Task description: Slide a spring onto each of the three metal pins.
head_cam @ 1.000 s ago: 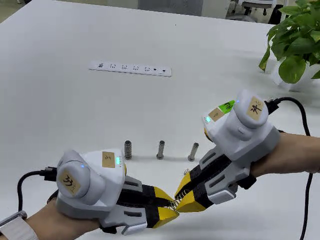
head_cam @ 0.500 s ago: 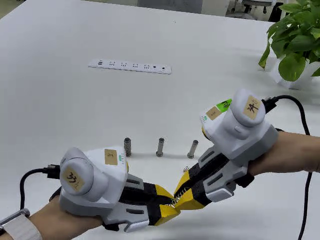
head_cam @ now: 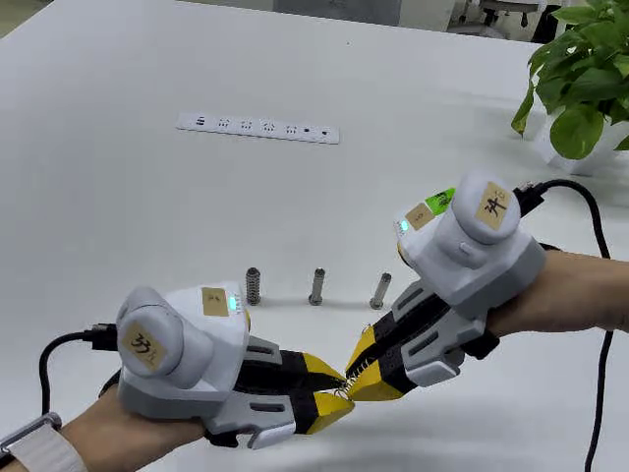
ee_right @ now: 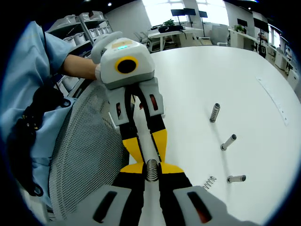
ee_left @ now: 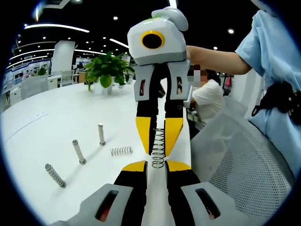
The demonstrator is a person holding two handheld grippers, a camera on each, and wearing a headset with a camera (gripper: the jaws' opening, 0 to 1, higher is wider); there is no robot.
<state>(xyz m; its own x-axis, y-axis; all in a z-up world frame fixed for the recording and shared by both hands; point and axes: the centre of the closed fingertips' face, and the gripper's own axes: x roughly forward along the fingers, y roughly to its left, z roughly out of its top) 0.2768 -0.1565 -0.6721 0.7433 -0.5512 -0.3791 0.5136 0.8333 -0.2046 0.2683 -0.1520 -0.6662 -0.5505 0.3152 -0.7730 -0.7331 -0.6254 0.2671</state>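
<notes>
Three metal pins stand in a row on the white table. The left pin [head_cam: 253,285] wears a spring, while the middle pin [head_cam: 316,286] and the right pin [head_cam: 380,291] are bare. In front of them my left gripper [head_cam: 339,398] and right gripper [head_cam: 352,379] meet tip to tip. A small spring [head_cam: 344,388] is pinched between both pairs of yellow fingertips. In the left gripper view this spring [ee_left: 158,148] runs from my own tips up into the other gripper's. It shows end-on [ee_right: 151,170] in the right gripper view. A second spring [ee_left: 121,150] lies loose on the table near the right pin.
A white power strip [head_cam: 258,128] lies far back on the table [head_cam: 118,216]. A potted plant [head_cam: 580,79] stands at the back right corner. Black cables trail from both grippers. A mesh chair [ee_left: 244,160] and a person's torso are close behind the table edge.
The grippers stay tip to tip with the spring between them. Only the head view has shifted a little.
</notes>
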